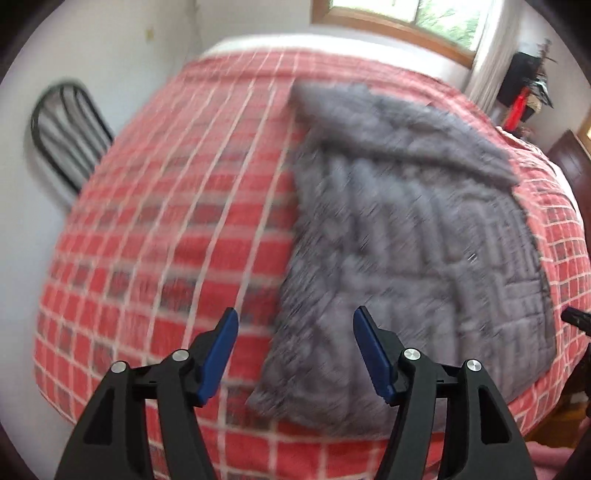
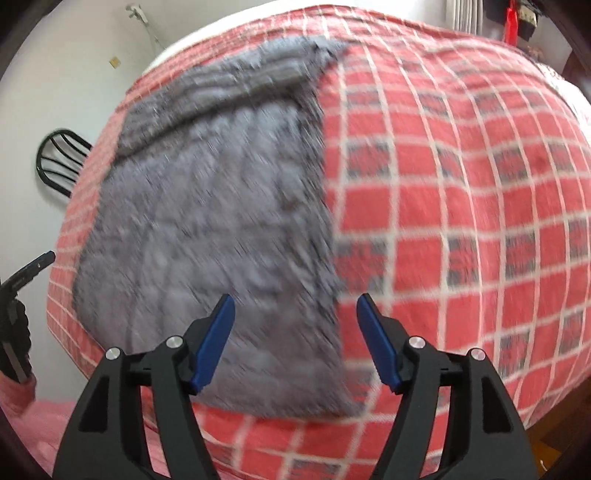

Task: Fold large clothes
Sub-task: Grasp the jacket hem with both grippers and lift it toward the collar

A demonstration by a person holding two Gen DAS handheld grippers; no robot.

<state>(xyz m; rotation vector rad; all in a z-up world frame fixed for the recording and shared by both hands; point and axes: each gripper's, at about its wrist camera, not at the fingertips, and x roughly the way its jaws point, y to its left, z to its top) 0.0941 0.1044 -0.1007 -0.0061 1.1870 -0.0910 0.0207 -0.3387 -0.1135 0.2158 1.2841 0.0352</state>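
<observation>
Motion blur softens both wrist views, so fine seams and edges are hard to read. Going from the left, a black metal chair back (image 1: pixel 66 133) with curved bars stands against the white wall beside the bed. The bed is covered by a red checked bedspread (image 1: pixel 166 229) with white grid lines and darker grey squares. On it lies the grey quilted puffer garment (image 1: pixel 399 229), spread flat in a long, roughly rectangular shape with stitched channels running across its padding. Its far end has a thick band folded over at an angle, forming a diagonal flap. The near end reaches close to the bed's front edge. In the left wrist view the garment sits right of centre; in the right wrist view it sits left of centre (image 2: pixel 218 206), with bare bedspread stretching away to the right.

The left gripper (image 1: pixel 294 321) hovers above the garment's near left edge, its blue-padded fingers spread wide and holding nothing. The right gripper (image 2: pixel 295 306) hangs over the garment's near right edge, its jaws likewise parted and empty. At the far right of the left view, a wooden-framed window (image 1: pixel 406 18) and a red object (image 1: pixel 515 110) against dark clutter sit beyond the bed.
</observation>
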